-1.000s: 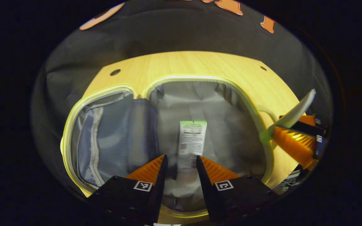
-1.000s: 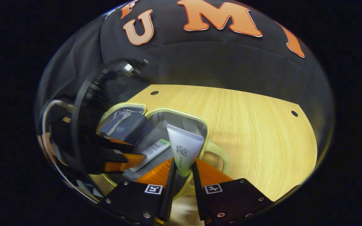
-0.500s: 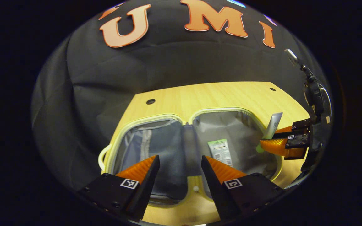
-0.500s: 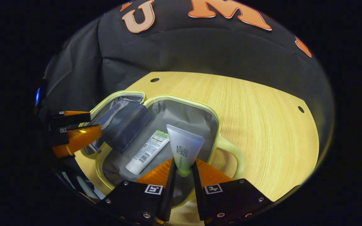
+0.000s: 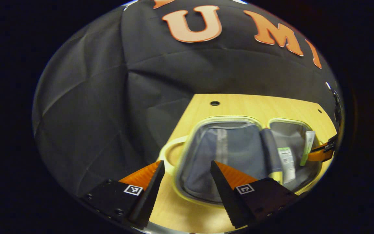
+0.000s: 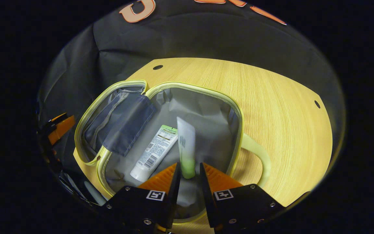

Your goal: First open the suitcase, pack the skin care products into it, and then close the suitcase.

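Note:
The pale yellow suitcase [image 6: 206, 92] lies open on the wooden table, both grey-lined halves up. A white tube with a green end [image 6: 154, 149] lies flat in its right half. My right gripper [image 6: 188, 169] is shut on a second white tube [image 6: 186, 139] by its green cap, holding it over that same half beside the lying tube. In the left gripper view my left gripper [image 5: 187, 165] stands open with nothing in it, near the case's left rim [image 5: 187, 152] and handle. There the right gripper [image 5: 320, 154] shows far right with its tube [image 5: 307, 146], near the lying tube [image 5: 286, 159].
The case's left half holds a mesh pocket [image 6: 109, 120] and a grey divider flap [image 6: 131, 130]. A yellow handle [image 6: 261, 159] sticks out on the right side. Bare wooden table [image 6: 271, 97] stretches right of the case. The left gripper [image 6: 58, 128] sits at the case's far left.
My left gripper let go of the tube now lying in the case and drew back to the left, past the left half. My right gripper came over the right half with its tube.

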A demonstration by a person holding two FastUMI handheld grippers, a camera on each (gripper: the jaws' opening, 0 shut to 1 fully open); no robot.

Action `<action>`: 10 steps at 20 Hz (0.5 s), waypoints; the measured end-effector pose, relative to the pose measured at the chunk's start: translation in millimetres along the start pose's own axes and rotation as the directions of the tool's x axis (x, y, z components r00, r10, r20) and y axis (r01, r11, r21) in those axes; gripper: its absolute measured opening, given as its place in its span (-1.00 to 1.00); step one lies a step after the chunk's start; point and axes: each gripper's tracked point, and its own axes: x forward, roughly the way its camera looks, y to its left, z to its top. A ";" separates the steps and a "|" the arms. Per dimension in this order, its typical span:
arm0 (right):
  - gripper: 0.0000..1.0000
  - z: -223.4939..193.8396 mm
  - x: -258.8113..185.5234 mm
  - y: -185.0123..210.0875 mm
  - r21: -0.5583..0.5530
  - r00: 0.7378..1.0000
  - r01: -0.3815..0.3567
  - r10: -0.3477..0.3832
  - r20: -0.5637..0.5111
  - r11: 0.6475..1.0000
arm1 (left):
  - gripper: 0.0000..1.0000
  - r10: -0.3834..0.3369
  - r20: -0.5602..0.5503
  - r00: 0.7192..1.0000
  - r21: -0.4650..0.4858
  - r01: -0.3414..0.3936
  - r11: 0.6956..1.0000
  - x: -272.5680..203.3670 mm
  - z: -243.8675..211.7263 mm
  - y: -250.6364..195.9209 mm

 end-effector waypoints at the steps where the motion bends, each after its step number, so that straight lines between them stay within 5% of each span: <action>1: -0.18 2.9 -0.3 -1.4 0.002 1.000 0.007 -0.007 0.008 1.000 | 0.76 0.031 0.009 0.999 -0.027 -0.031 0.999 6.6 -1.0 17.0; 6: -0.12 13.4 -27.7 -13.6 0.014 0.997 0.043 -0.043 0.071 0.999 | 0.75 0.058 -0.017 0.998 -0.122 -0.059 0.991 29.6 -7.1 59.3; 10: 0.33 27.1 -68.5 -28.0 0.020 0.984 0.081 -0.083 0.158 0.996 | 0.75 0.005 -0.066 0.998 -0.223 -0.020 0.975 53.4 -13.6 72.0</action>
